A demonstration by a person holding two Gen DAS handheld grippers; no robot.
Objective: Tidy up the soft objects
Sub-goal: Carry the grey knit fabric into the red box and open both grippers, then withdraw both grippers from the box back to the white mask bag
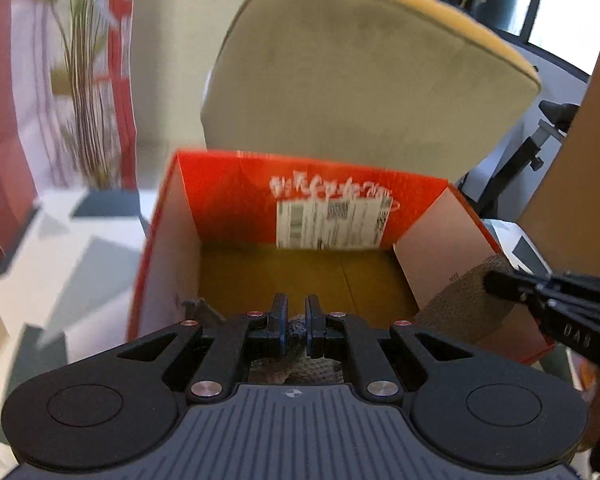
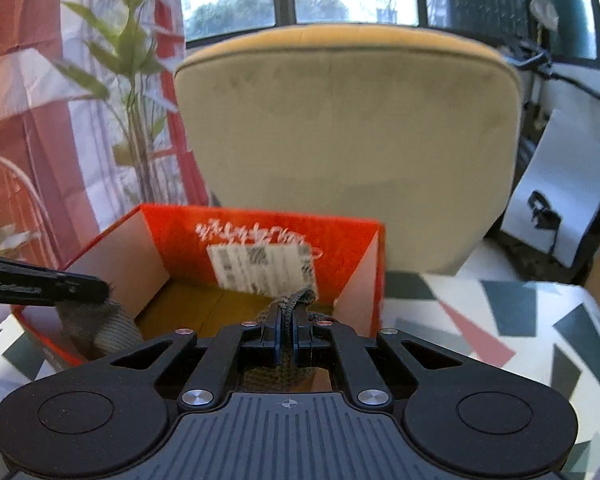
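An open red cardboard box [image 1: 236, 196] with a white label stands on the patterned surface; it also shows in the right wrist view [image 2: 260, 228]. Its brown floor looks bare. My left gripper [image 1: 296, 312] is shut on a grey knitted cloth [image 1: 300, 368] at the box's near edge. My right gripper [image 2: 286, 320] is shut on the same kind of grey knitted cloth [image 2: 284, 372] over the box's near right corner. The cloth's other end [image 1: 464, 300] hangs from my right gripper in the left wrist view, and the end [image 2: 96, 324] in my left gripper drapes over the box's left wall.
A beige cushioned chair back [image 2: 348, 140] stands right behind the box. A potted plant [image 2: 132, 64] and red-white curtain are at the left. A white paper bag [image 2: 560, 192] leans at the right. The surface has a geometric pattern [image 2: 520, 320].
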